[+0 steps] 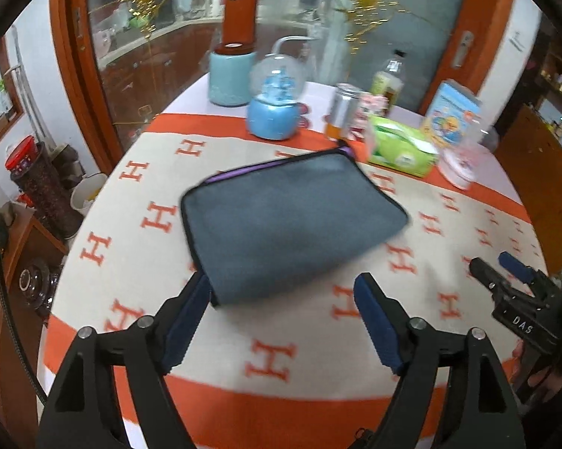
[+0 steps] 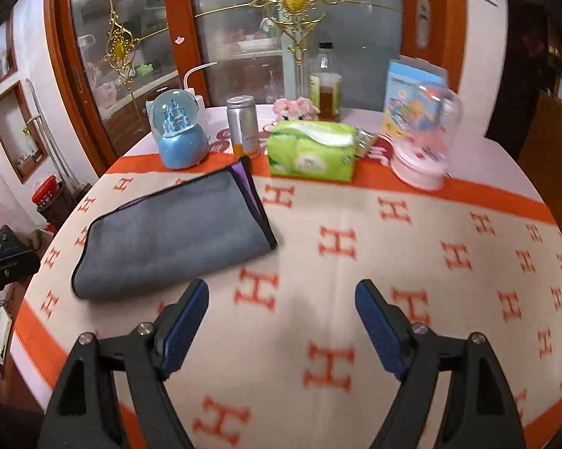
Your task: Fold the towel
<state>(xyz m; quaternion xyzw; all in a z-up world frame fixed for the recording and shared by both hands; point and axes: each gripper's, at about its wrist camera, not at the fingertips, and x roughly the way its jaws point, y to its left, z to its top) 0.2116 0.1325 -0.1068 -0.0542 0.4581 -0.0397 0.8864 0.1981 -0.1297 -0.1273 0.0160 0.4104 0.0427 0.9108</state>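
1. The counter wears a cream cloth with orange H marks and an orange border
2. The grey towel, folded with a purple layer showing along its far edge, lies flat on the cloth
3. The left claw hangs spread wide at the towel's near edge, holding nothing
4. The right claw is likewise spread and empty, over bare cloth beside the towel
5. A green tissue pack and a blue snow globe stand behind the towel

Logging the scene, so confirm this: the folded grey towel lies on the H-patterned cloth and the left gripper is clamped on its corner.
Wrong on the grip. In the left wrist view the left gripper is open, holding nothing; the grey towel lies folded on the H-patterned cloth.
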